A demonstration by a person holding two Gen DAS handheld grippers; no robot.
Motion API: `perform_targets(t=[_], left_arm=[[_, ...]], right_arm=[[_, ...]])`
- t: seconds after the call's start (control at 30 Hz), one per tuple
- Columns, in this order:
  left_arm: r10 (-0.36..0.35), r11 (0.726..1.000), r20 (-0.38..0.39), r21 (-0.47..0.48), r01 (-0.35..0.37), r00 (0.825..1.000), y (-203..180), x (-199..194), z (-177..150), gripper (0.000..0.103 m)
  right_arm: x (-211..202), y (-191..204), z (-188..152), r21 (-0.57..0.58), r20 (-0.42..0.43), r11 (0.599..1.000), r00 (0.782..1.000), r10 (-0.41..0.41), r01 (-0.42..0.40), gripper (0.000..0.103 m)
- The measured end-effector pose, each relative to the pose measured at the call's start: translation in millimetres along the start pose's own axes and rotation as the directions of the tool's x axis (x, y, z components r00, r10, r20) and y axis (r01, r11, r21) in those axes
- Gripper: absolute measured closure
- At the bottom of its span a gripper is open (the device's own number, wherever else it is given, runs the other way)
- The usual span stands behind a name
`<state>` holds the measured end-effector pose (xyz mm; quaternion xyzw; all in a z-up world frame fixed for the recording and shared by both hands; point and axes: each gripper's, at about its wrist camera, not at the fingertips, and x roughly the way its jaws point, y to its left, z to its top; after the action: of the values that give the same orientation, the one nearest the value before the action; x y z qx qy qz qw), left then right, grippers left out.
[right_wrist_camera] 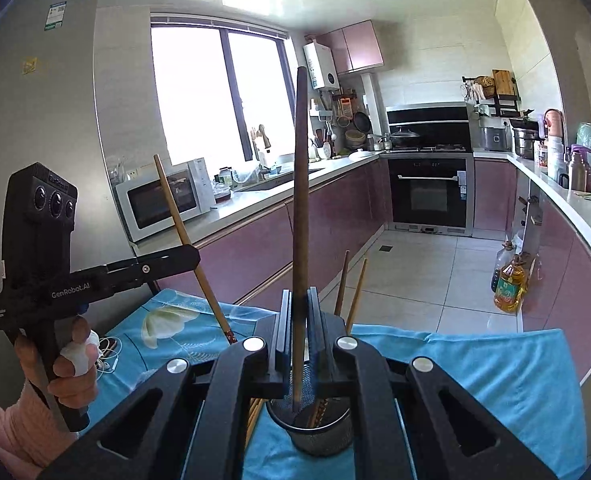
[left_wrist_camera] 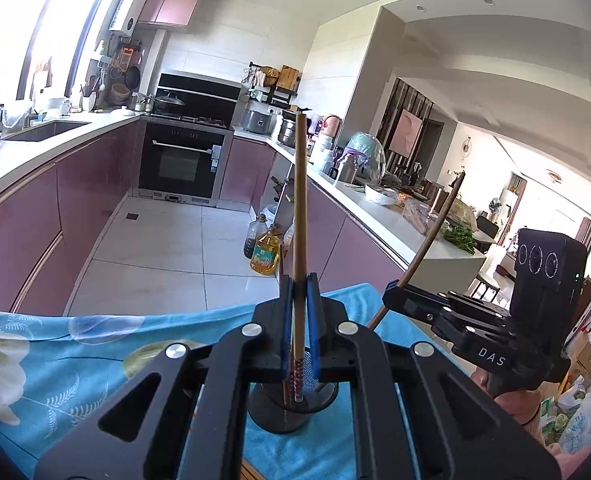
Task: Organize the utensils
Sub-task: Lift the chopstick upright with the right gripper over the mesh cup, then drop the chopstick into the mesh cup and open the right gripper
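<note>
My left gripper (left_wrist_camera: 299,284) is shut on a light wooden chopstick (left_wrist_camera: 300,200) held upright, its patterned lower end reaching into the black mesh utensil cup (left_wrist_camera: 287,416) below. My right gripper (right_wrist_camera: 300,300) is shut on a darker brown chopstick (right_wrist_camera: 301,184), also upright, its lower end inside the same mesh cup (right_wrist_camera: 315,432). Two more chopsticks (right_wrist_camera: 351,288) stand in the cup behind it. Each gripper shows in the other's view: the right one (left_wrist_camera: 391,288) at right, the left one (right_wrist_camera: 191,254) at left, each with its chopstick.
The cup stands on a table with a blue floral cloth (left_wrist_camera: 75,360). A few chopsticks (right_wrist_camera: 253,416) lie on the cloth left of the cup. Earphones (right_wrist_camera: 109,354) lie at the cloth's left edge. Beyond are purple kitchen cabinets (right_wrist_camera: 255,240), oil bottles (left_wrist_camera: 265,254) on the floor and an oven (left_wrist_camera: 181,160).
</note>
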<state>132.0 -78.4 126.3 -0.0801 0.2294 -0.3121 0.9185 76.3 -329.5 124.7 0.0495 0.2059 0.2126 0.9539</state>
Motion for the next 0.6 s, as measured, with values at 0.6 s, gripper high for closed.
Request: perform_targets(t=[0.6], left_arm=[[0.042,0.998,-0.296,0.049,-0.029,0.954,19.2,88.8,-43.8,0.095]], right_arm=[[77.0,-29.8,-40.1,0.093,-0.302,0.996,0.953,0.015,0.013,0.097]])
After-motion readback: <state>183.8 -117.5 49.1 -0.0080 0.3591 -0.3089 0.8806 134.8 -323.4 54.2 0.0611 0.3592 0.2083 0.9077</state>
